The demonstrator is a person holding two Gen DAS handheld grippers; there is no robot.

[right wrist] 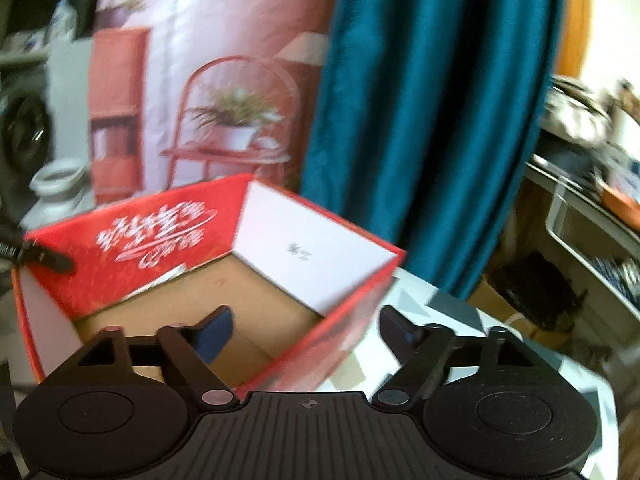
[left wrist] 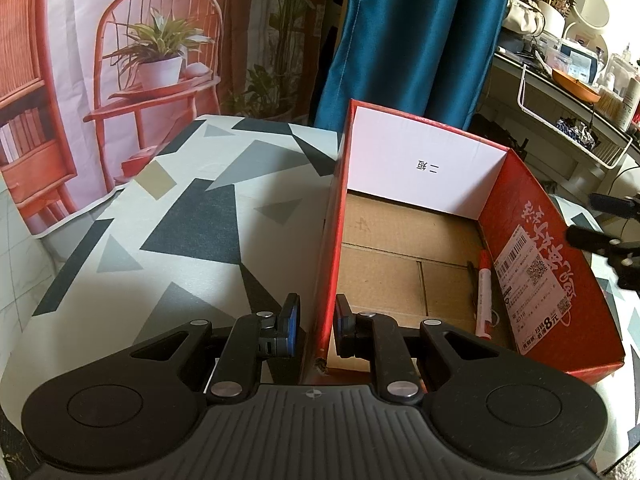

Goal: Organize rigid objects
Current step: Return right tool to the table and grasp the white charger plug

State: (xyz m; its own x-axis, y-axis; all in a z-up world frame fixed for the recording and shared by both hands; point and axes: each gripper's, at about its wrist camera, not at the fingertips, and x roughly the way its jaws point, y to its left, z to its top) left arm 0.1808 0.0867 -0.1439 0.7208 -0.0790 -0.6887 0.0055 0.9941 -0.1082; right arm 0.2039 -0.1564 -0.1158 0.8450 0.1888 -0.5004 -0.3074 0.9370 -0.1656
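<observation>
A red cardboard box (left wrist: 532,208) with a brown floor stands on the patterned table (left wrist: 180,208). A red and white marker pen (left wrist: 484,292) lies inside it along the right wall. My left gripper (left wrist: 318,324) is shut on the box's left wall, one finger outside and one inside. My right gripper (right wrist: 306,334) is open and empty, straddling the box's right wall (right wrist: 348,320), one finger inside and one outside. The right wrist view is blurred. The right gripper's fingers (left wrist: 592,236) show at the right edge of the left wrist view.
A teal curtain (left wrist: 416,40) and a printed backdrop (left wrist: 132,60) hang behind the table. A cluttered shelf (left wrist: 576,80) with a wire basket stands at the right. A white jar (right wrist: 60,180) sits at the left in the right wrist view.
</observation>
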